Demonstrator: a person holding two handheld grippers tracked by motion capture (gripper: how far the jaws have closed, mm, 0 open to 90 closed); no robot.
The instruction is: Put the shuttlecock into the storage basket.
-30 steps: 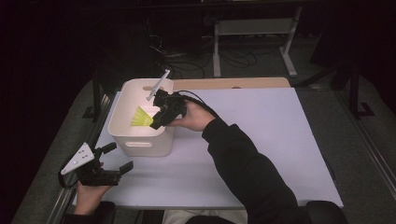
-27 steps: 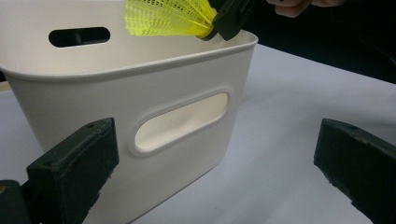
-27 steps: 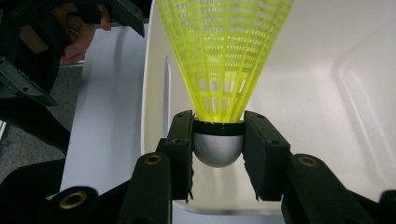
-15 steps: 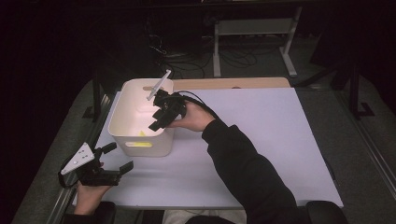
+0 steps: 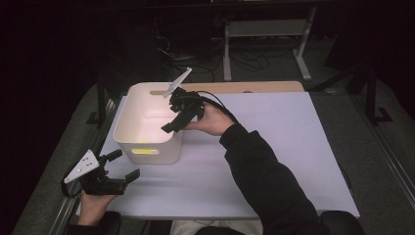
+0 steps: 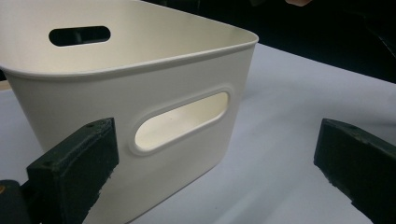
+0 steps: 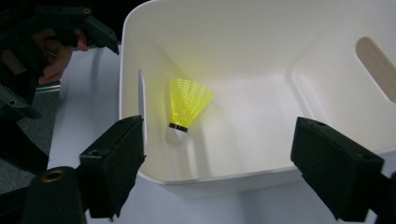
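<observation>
Now the right gripper is hanging open above the shuttlecock in the bin; regrasping may be tipping it. The left gripper is waiting open.

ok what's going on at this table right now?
A person is working with two handheld grippers around a white plastic bin on the table. The right gripper hangs over the bin's open top, jaws open and empty. A yellow shuttlecock lies on the bin floor near one wall, apart from those jaws. The left gripper is held low near the table's front edge, open, pointing at the bin's handle slot without touching it.
</observation>
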